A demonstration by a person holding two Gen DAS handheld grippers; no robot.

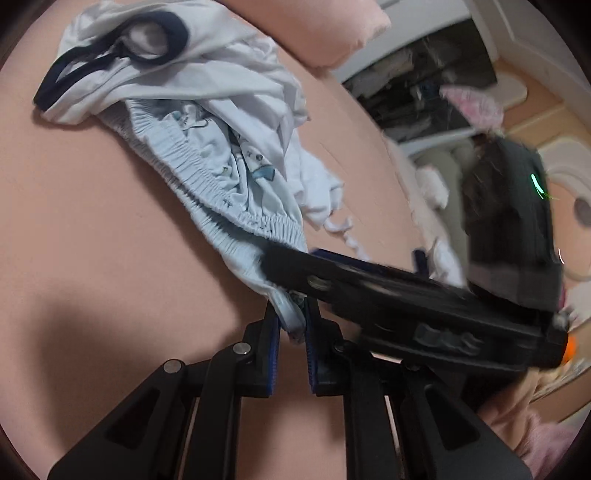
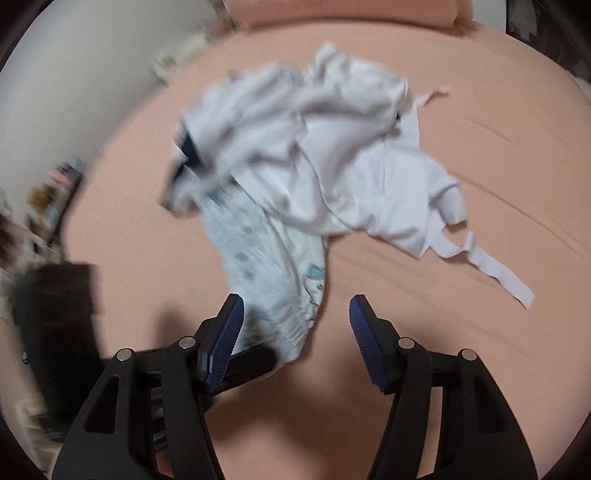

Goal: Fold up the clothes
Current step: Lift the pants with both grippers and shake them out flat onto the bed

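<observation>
Down at the six o'clock edge of the left wrist view, the left gripper (image 1: 291,325) is pinching a bunched fold of the light blue printed shorts (image 1: 207,184), its blue pads closed tight on the cloth near the elastic waistband. From that pinch the shorts are trailing away toward eleven o'clock across the pink bedsheet (image 1: 92,229), running under a crumpled white shirt (image 1: 229,85) whose dark navy collar is lying open at about ten o'clock. A pink pillow (image 1: 332,29) is sitting at twelve o'clock beyond the pile. Crossing in from three o'clock, the right gripper (image 1: 288,264) is showing as a blurred black body, its tip reaching over the shorts just above the left one. Seen from the right wrist view, the right gripper (image 2: 295,325) is standing with its jaws spread wide and its blue pads pressing on nothing, while the end of the shorts (image 2: 273,273) is lying between them, nearer the pad at seven o'clock. Above it, the white shirt (image 2: 332,155) is heaped toward twelve o'clock, with a white strap (image 2: 495,275) trailing out to four o'clock on the bedsheet (image 2: 461,350). Both views are smeared with motion blur.
</observation>
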